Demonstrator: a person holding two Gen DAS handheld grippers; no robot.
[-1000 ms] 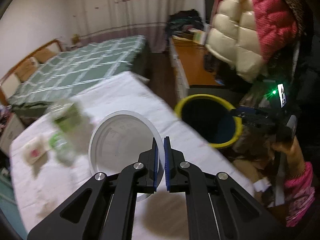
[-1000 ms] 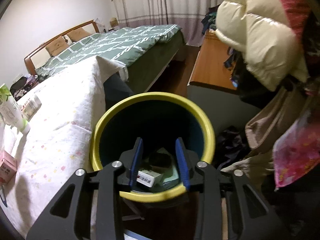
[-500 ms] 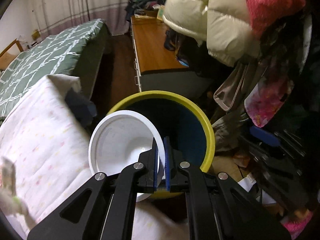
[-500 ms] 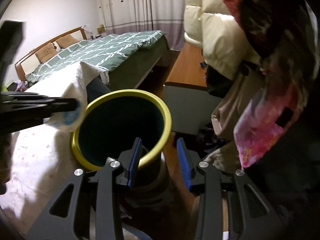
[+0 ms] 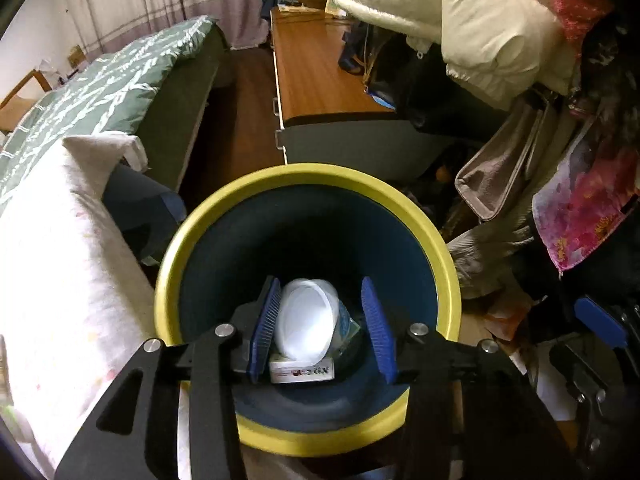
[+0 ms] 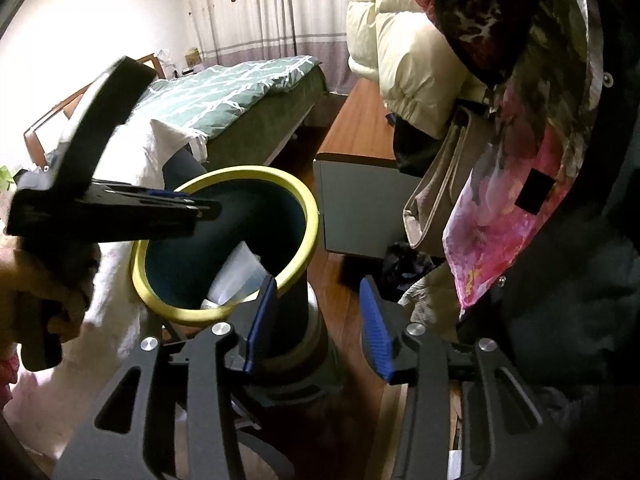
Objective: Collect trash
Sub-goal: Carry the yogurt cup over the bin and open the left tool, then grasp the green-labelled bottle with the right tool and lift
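Table [image 5: 60,280] under a white cloth lies at far left, its edge touching or just beside the bin [image 5: 308,178], a placement that likely lets trash be carried straight off the surface and over the rim. Left tool [image 5: 322,320] hangs directly above the bin mouth with its blue pads spread wide and nothing between them; this pose suits a release over the opening. Seen between the pads, deep inside the bin, a white bowl [image 5: 306,326] lies tilted on its side, leaning on a small printed box [image 5: 302,370] at the bottom; something clear and greenish sits just right of the bowl, too dim to identify. Bin contents thus comprise at least the bowl, the box and that unclear item.

From the right wrist view, the left tool [image 6: 200,210] reaches in from the left over the yellow rim, and the bowl [image 6: 234,276] shows as a pale shape inside the bin [image 6: 308,216]. Right tool [image 6: 318,320] is held beside the bin, lower than its rim, pads apart and empty, probably kept clear of the drop. Bed [image 6: 240,92] and hanging coats [image 6: 408,52] stand behind.
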